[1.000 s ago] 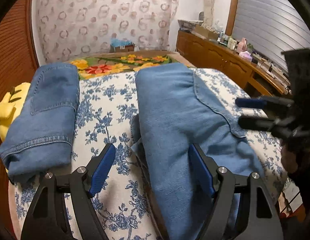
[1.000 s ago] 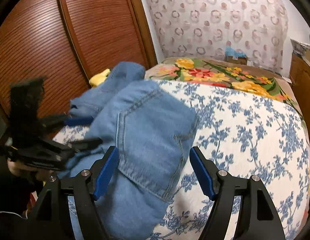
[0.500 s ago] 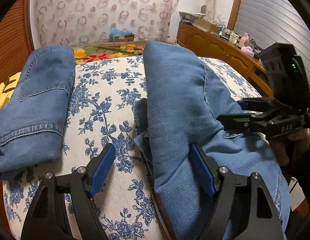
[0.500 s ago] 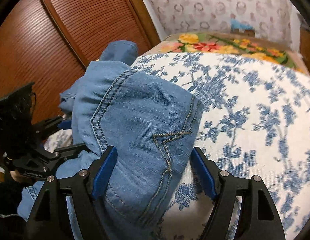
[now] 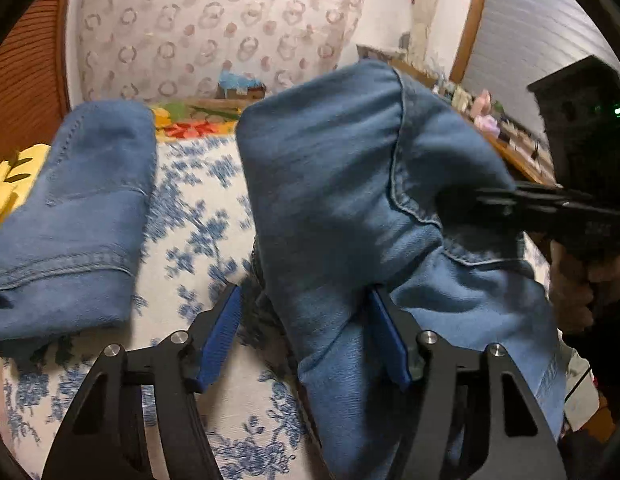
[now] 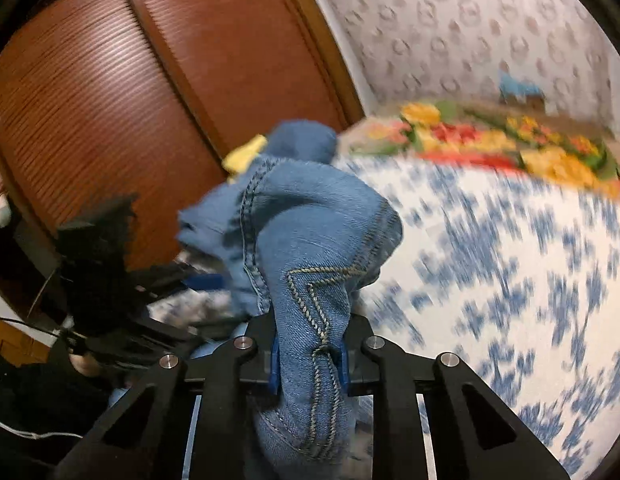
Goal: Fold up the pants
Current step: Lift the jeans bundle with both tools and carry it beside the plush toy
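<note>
Pants [image 5: 342, 208], the blue denim pair I'm folding, hang bunched up off the floral bedspread [image 5: 198, 240], at about 1 o'clock from my left gripper [image 5: 306, 340] and filling the middle of its view. My right gripper [image 6: 308, 364] is clamped tight on a wad of the seat with the zigzag pocket stitching, the jaws nearly meeting through the cloth. My left gripper has its blue pads spread wide with a thick fold of denim lying between them; I judge it is not pinching yet.

To do this step well, I should bite the left side down on the same edge, at the same height as the right, so the fabric hangs even. Then draw both apart until the cloth is taut, lay it flat and bring the fold over in one sweep. Denim this heavy will likely sag and slip from a shallow bite, so I want a deep one.

At 10 o'clock in the left view lies a second folded pair [image 5: 74, 216], well apart; I should keep clear of it.
</note>
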Demonstrator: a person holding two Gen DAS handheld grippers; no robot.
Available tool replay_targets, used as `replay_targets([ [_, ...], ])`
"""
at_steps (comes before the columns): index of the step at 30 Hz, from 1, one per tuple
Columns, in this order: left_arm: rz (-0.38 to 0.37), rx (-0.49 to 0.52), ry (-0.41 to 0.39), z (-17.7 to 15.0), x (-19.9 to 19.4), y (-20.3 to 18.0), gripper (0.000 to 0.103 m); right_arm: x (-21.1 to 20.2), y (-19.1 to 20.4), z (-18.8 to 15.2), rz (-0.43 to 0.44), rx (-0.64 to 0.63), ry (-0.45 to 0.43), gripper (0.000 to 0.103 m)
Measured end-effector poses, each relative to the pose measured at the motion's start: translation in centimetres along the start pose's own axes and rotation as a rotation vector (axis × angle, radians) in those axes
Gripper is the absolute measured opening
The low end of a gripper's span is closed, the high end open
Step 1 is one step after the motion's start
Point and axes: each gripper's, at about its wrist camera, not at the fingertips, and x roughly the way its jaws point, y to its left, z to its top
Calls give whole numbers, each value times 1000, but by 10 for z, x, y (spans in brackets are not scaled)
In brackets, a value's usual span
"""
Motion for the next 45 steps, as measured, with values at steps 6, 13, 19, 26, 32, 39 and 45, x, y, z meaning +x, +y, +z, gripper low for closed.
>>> replay_targets([
  [6, 47, -64, -129, 14, -41, 23, 64, 0, 51, 45, 1, -131, -43, 21],
  [13, 148, -131, -283, 40, -100, 67, 63, 23, 103, 106, 69, -246, -88, 20],
  [19, 269, -138, -422, 66, -169, 106, 63, 56, 142, 168, 166, -281, -141, 20],
  [26, 394, -146, -465, 90, -198, 147, 63, 114, 151, 224, 338, -181, -197, 20],
  [32, 422, -166, -282, 94, -118, 182, 63, 232, 75, 202, 175, -89, -82, 21],
  [39, 378, -171, -127, 73, -59, 185, 63, 276, 33, 186, -1, -89, 8, 45],
  [45, 383, -164, -105, 68, -61, 175, 63, 246, 56, 198, -59, -132, -4, 49],
])
